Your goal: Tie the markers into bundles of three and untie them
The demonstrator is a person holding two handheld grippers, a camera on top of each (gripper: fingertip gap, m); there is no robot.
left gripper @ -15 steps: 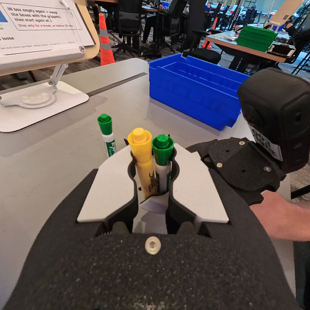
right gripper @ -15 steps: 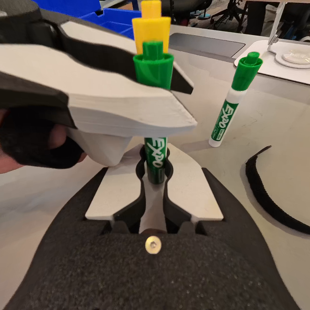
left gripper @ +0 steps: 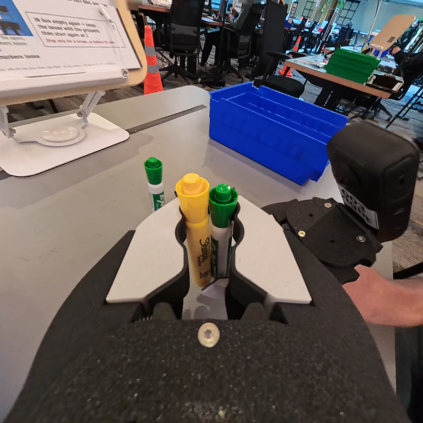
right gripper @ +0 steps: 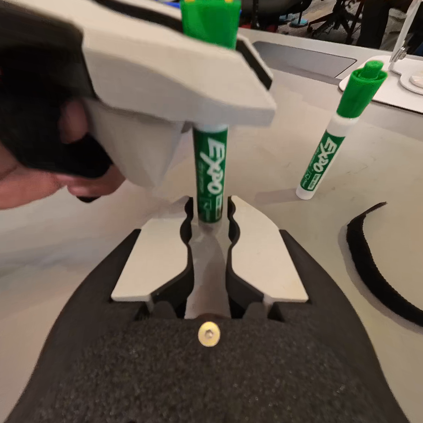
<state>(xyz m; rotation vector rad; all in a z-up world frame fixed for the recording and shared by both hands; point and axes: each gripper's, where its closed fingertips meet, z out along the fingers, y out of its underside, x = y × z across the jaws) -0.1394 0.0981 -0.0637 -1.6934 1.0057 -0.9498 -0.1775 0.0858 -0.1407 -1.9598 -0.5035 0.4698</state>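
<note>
Left gripper (left gripper: 208,229) clamped, held level above table height; right gripper (right gripper: 208,212) lower, fingers parted, aimed beneath left.

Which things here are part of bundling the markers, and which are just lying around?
Part of the job:
yellow marker and green marker in the left gripper
second green marker, standing alone
black strap
right gripper

Just lying around:
blue bin
sign stand
orange cone

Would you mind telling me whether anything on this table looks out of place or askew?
Only one thing: a third green marker stands upright by itself on the table, apart from the yellow marker and green marker clamped in the left gripper.
</note>
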